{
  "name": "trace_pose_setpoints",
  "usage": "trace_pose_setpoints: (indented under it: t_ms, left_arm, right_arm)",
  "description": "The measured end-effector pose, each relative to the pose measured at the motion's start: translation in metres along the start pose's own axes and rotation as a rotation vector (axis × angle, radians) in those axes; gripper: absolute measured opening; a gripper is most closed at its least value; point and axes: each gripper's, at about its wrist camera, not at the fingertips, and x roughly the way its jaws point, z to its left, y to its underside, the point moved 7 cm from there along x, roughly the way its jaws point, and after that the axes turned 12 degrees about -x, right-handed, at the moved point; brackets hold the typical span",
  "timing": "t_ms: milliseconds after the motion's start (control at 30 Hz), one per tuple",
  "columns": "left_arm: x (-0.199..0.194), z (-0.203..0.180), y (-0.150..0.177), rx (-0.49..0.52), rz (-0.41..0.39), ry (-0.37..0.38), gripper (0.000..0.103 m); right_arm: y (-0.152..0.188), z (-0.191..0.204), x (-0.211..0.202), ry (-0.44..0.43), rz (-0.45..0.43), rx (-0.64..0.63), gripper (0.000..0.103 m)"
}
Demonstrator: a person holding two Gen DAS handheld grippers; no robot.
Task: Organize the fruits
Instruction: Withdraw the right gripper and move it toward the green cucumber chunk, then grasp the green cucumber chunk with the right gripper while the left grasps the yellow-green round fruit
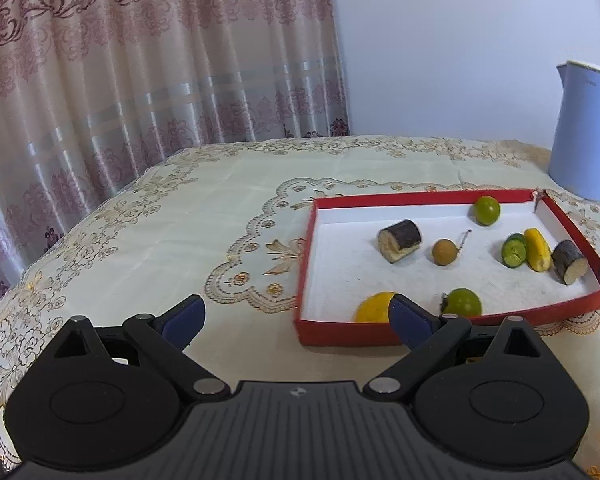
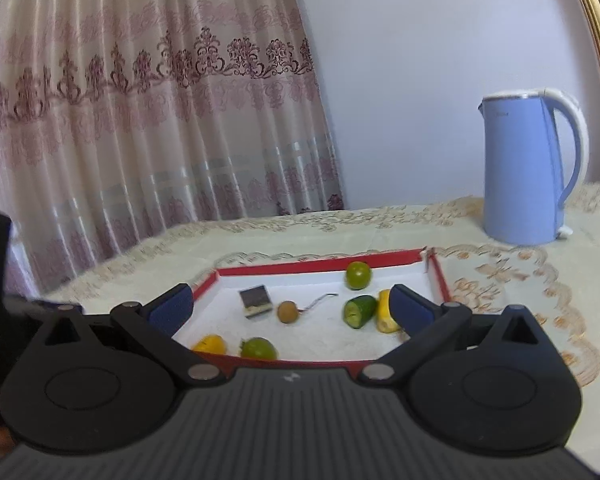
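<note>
Left gripper (image 1: 298, 316): blue-padded fingers spread wide, holding nothing, above the tablecloth at the near left corner of the box.
Right gripper (image 2: 290, 306): fingers equally wide apart, nothing between them, hovering over the near edge of the box.
Shallow red cardboard box with white lining (image 1: 306, 240): lies on the table, fruit scattered inside.
Yellow lemon (image 1: 374, 307): near left corner of the box, beside a round green lime (image 1: 463, 302).
Dark-barked sugarcane stub (image 1: 400, 240): left of centre, a small brown longan (image 1: 444, 252) to its right.
Second green lime (image 1: 486, 210): against the far wall.
Cut green cucumber piece (image 1: 514, 250): right side, touching a yellow banana piece (image 1: 538, 249); another sugarcane stub (image 1: 568, 261) just right.
Cream embroidered tablecloth (image 1: 180, 216): covers the table.
Light blue electric kettle (image 2: 524, 168): stands far right, apart from the box.
</note>
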Motion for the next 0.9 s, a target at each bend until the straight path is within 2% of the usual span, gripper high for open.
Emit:
trace_pose_setpoints:
  t_ms: [100,133,200,400,467,533,600,733,900]
  left_arm:
    - [0.002,0.012,-0.001,-0.022,0.007,0.003,0.099]
    - [0.003,0.015,-0.001,-0.028,0.011,0.007,0.099]
    - [0.005,0.020,0.001,-0.033,0.022,0.017,0.099]
    - [0.008,0.032,0.004,-0.050,0.038,0.054,0.099]
    - [0.010,0.034,0.006,-0.053,0.051,0.067,0.099]
    - [0.013,0.034,0.008,-0.054,0.065,0.083,0.099]
    - [0.014,0.035,0.009,-0.053,0.071,0.097,0.099]
    - [0.015,0.039,0.009,-0.052,0.069,0.109,0.099]
    - [0.019,0.042,0.010,-0.056,0.088,0.129,0.099]
  right_arm:
    - [0.005,-0.003,0.001,0.043,0.048,-0.022,0.101]
    - [0.008,-0.003,0.002,0.040,0.066,-0.020,0.095]
    - [0.011,-0.003,0.004,0.033,0.086,-0.020,0.093]
    - [0.022,0.019,0.010,0.026,0.149,-0.132,0.086]
    - [0.026,0.029,0.016,0.018,0.175,-0.159,0.080]
    - [0.031,0.040,0.023,0.011,0.208,-0.213,0.066]
    - [0.037,0.045,0.029,0.012,0.238,-0.245,0.059]
    - [0.045,0.042,0.042,-0.011,0.295,-0.270,0.054]
    - [0.055,0.040,0.059,-0.089,0.364,-0.335,0.053]
